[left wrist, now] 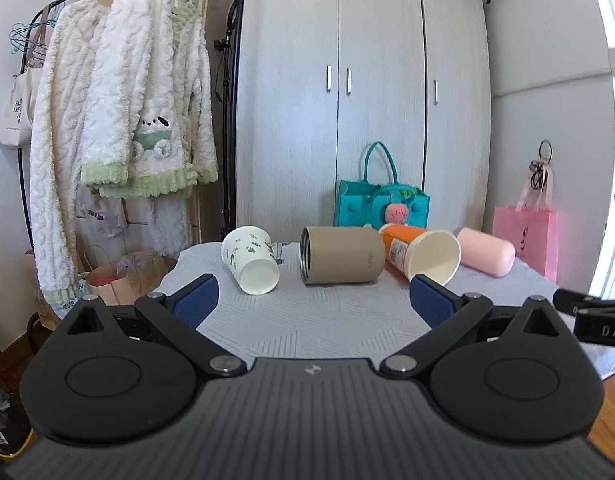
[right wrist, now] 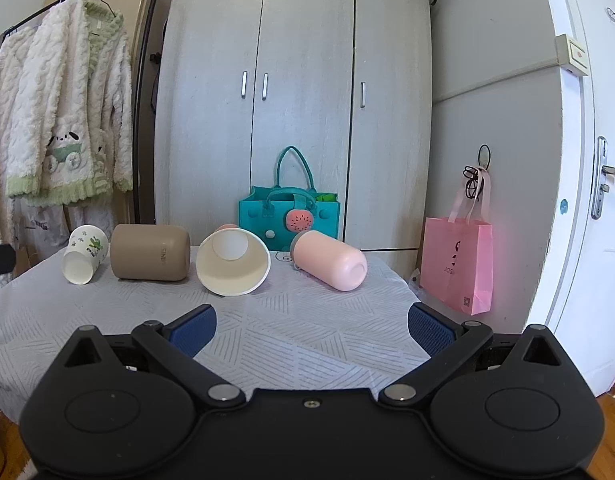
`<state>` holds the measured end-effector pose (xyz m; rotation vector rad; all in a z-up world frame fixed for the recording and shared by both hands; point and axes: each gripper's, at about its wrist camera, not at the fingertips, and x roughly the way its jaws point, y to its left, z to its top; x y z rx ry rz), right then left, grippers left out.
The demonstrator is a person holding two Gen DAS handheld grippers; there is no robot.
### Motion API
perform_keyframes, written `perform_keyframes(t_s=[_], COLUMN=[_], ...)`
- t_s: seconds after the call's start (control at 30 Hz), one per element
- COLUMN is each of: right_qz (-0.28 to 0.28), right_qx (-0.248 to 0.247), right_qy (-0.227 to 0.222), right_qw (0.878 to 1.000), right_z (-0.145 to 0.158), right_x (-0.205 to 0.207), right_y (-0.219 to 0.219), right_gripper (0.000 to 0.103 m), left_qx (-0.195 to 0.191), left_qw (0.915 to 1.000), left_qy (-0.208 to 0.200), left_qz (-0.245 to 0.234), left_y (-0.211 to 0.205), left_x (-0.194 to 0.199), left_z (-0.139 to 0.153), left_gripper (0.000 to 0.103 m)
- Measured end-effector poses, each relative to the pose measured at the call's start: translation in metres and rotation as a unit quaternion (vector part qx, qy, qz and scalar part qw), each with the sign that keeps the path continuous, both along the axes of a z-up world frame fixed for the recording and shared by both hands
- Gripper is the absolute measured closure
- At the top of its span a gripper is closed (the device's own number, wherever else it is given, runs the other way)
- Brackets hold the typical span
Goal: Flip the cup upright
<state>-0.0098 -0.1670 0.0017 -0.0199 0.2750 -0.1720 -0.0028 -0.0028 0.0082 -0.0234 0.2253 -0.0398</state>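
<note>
In the left wrist view, the left tool [left wrist: 313, 300] is spread wide and holds nothing; its blue pads [left wrist: 195, 300] hover over the near part of the tabletop [left wrist: 307, 320]. Bare patterned cloth lies between the pads and the row of cups. All four cups lie on their sides. Taking the brown cup [left wrist: 341, 255] as landmark: the white leaf-print cup [left wrist: 251, 260] lies to its left, well apart, with its mouth toward the camera. The orange cup [left wrist: 421, 254] touches it on the right, and the pink cup [left wrist: 485, 252] lies beyond that, near the right edge of the tabletop. Behind the brown cup stands a teal bag [left wrist: 381, 204].

In the right wrist view, the right tool [right wrist: 312, 328] is also spread and empty. The brown cup [right wrist: 150, 252] shows small writing on its wall, too small to read. The leaf-print cup [right wrist: 85, 254] lies just left of it; the orange cup [right wrist: 232, 262] shows its cream inside and lies to its right. The pink cup [right wrist: 329, 260] lies further right. A pink bag [right wrist: 457, 264] hangs beyond the tabletop's right edge; its print is not readable.
</note>
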Motion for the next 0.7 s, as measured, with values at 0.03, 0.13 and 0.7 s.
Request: perform_keyframes(t_s=[0.03,0.13,0.7], right_qz=[0.000,-0.001,-0.009], right_qx=[0.000,0.001,0.001], right_qy=[0.001,0.003,0.009], right_qw=[1.000,1.000,1.000], right_z=[0.0001,-0.0002,-0.0025], right_x=[0.0003,0.0010,0.0030], right_y=[-0.0001,-0.0013,-0.0063], right_gripper=[0.000,0.000,0.000], left_qx=[0.002,-0.004,-0.009], left_qw=[1.0000,0.9999,0.9998], left_qy=[0.004,0.013,0.018], left_qz=[0.000,-0.003,-0.002], left_y=[-0.0006,0.0001,0.0024], left_x=[0.0012,0.0040,0.0038], left_z=[-0.0007,-0.0019,-0.0035], left_gripper=[0.000,0.000,0.000])
